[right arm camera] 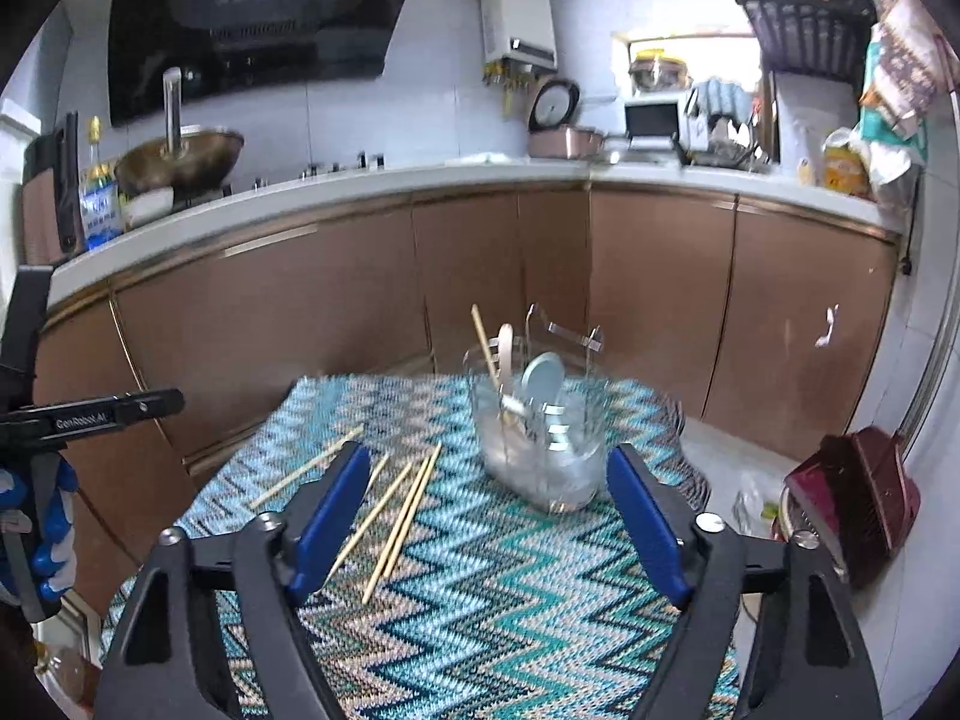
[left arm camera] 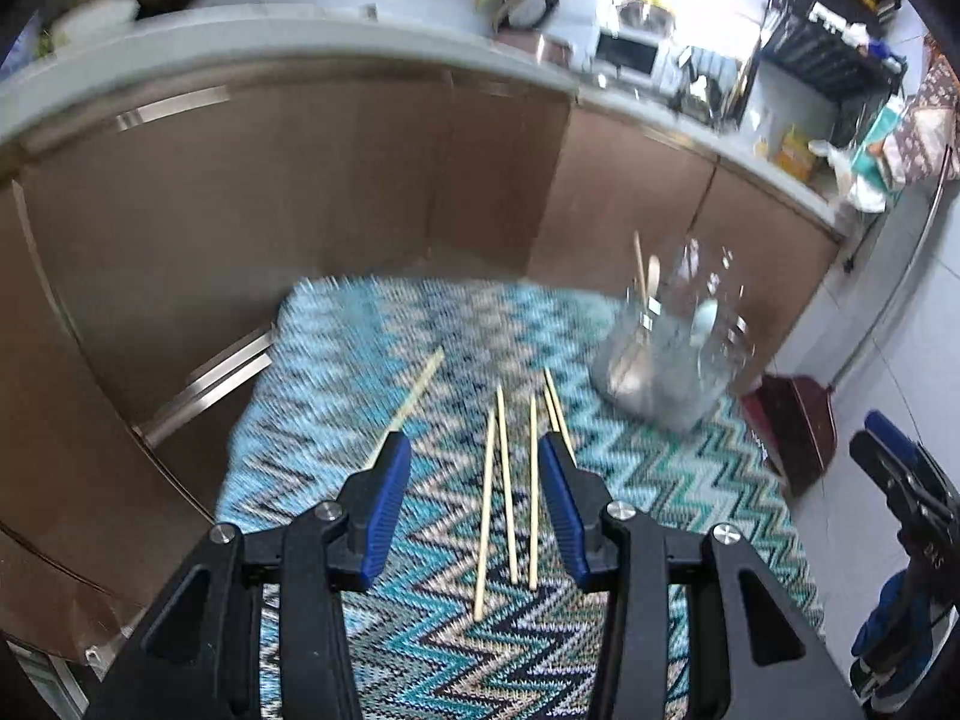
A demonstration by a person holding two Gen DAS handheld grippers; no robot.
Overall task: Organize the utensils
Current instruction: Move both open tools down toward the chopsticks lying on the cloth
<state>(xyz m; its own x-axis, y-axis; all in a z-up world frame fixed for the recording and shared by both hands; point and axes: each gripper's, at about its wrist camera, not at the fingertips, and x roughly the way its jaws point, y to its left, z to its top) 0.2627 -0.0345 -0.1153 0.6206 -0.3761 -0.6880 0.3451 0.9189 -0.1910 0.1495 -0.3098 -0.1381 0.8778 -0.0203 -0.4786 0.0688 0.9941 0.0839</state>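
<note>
While left gripper [left arm camera: 474,450] fingers stand apart, chopsticks [left arm camera: 507,480] lie loose between them, right gripper [right arm camera: 489,480] fingers apart, empty.

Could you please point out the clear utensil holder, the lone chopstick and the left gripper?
Clear utensil holder [right arm camera: 552,468], right wrist view, front wall.
Lone chopstick [left arm camera: 420,387], left wrist view, mid-shaft.
Left gripper [left arm camera: 474,450], left wrist view, between fingertips.

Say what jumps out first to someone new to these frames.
The zigzag teal cloth fills the foreground. Loose wooden chopsticks lie scattered on it, ahead of the open left gripper. Further back on the cloth stands a clear holder, already holding a chopstick and spoons, ahead of the open right gripper.
</note>
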